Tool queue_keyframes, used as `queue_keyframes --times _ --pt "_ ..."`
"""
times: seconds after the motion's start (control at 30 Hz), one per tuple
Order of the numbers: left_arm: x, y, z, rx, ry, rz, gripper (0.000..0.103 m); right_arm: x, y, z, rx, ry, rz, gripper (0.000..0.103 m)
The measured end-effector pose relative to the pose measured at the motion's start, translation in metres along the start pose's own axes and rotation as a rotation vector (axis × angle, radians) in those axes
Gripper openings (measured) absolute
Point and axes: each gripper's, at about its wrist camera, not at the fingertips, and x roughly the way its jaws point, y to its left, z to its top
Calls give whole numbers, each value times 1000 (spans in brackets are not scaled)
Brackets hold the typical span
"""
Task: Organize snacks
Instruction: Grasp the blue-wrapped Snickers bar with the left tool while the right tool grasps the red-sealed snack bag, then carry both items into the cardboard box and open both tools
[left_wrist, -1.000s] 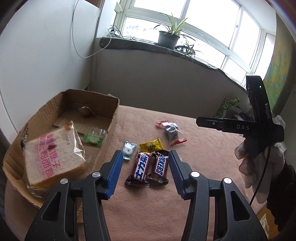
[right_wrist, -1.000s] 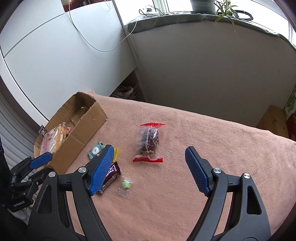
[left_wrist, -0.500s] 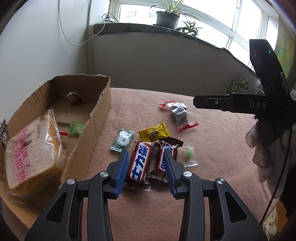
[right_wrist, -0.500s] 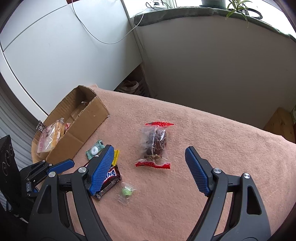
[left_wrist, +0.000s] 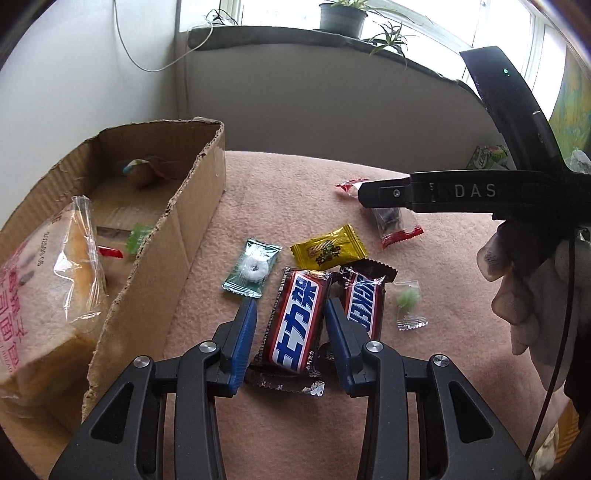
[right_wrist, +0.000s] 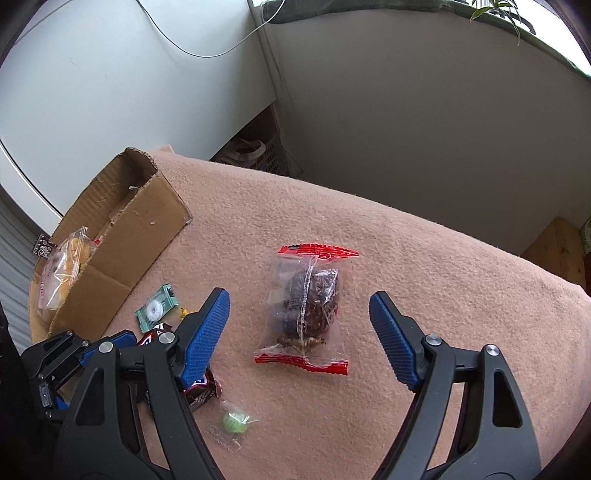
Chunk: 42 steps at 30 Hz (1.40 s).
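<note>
My left hand-held gripper (left_wrist: 290, 328) straddles the Snickers bar (left_wrist: 297, 325) on the table (left_wrist: 424, 391), pads not visibly pressing it. My right hand-held gripper (right_wrist: 299, 332), jaws closing but apart, has the red-ended clear snack packet (right_wrist: 308, 310) lying between them, untouched.

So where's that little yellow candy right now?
In the left wrist view the yellow candy lies on the pink blanket, just beyond the two chocolate bars, right of the mint packet.
</note>
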Motion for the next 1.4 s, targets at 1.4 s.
queue_keyframes --times 1.4 --pt "-76 1 -19 -91 -143 -49 26 -116 22 -97 112 -199 18 40"
